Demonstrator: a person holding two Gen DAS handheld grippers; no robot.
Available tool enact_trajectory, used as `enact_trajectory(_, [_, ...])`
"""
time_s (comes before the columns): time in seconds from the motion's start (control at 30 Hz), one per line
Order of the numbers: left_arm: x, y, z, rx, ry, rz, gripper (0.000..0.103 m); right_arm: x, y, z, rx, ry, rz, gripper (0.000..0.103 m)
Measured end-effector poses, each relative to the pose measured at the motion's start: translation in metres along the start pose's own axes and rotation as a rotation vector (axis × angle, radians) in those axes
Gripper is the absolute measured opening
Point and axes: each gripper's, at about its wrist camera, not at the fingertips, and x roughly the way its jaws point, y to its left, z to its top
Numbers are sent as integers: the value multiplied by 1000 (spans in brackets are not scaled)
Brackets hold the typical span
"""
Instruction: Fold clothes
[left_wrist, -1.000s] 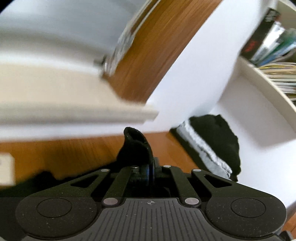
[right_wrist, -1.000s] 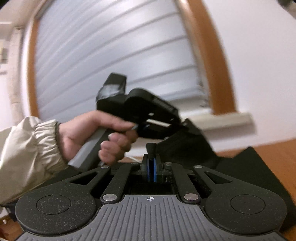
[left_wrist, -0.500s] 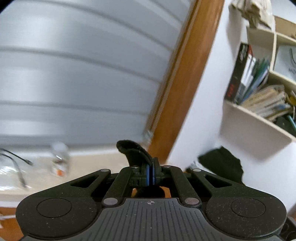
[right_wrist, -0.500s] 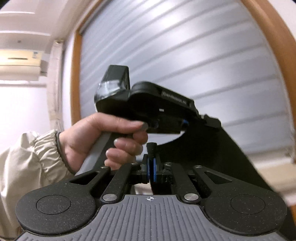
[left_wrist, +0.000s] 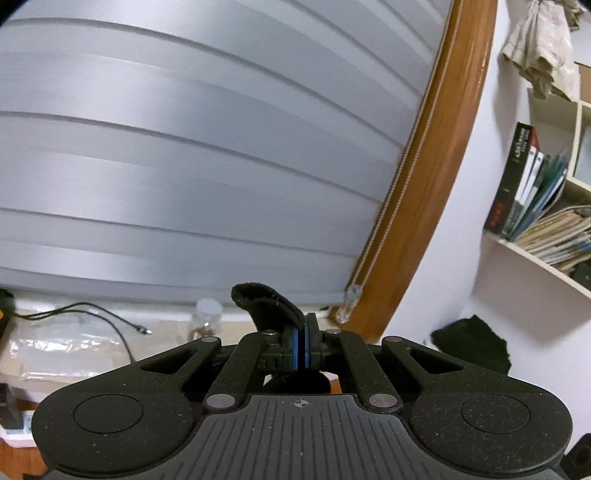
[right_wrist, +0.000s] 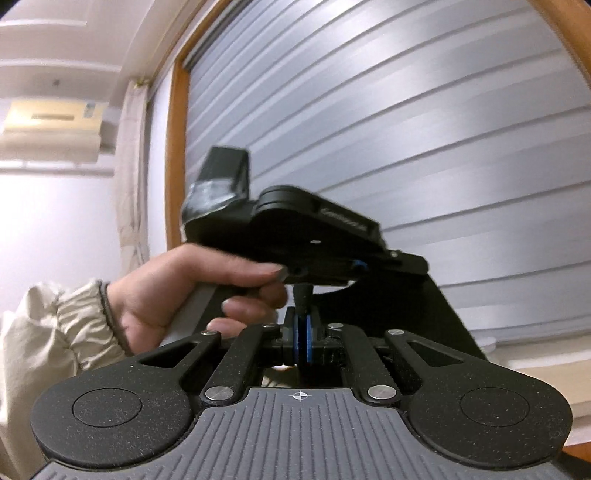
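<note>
Both grippers are raised in front of the grey slatted window blind (left_wrist: 192, 155). The left gripper (left_wrist: 301, 341) is clamped on a fold of the black fabric garment (left_wrist: 266, 304). The right gripper (right_wrist: 302, 339) pinches another edge, and the cloth hangs stretched between the 2.

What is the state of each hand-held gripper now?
Left hand-held gripper: closed on the black garment.
Right hand-held gripper: closed on the same black garment.

Most of the black garment (right_wrist: 448, 317) hangs hidden below the right gripper (right_wrist: 302, 334). Beside the shelf (left_wrist: 535, 254), the dark clothes pile (left_wrist: 474, 341) is partly covered; book titles unreadable.
</note>
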Motion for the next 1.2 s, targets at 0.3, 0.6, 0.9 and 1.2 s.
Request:
enact_trajectory(0.3, [-26,-6,19,0,-63,-17,3,-1,22,9,-21,-17,45,5])
enact_trajectory(0.6, [-19,76,-47,-101,30,77,3,26,29,-32,11,112,88,5])
enact_trajectory(0.9, [-12,173,-131,-188,160,163,3,78,60,-126,6,352,128,6])
enact_trajectory(1.2, [-18,219,-174,-232,216,220,3,113,86,-176,13,500,152,6])
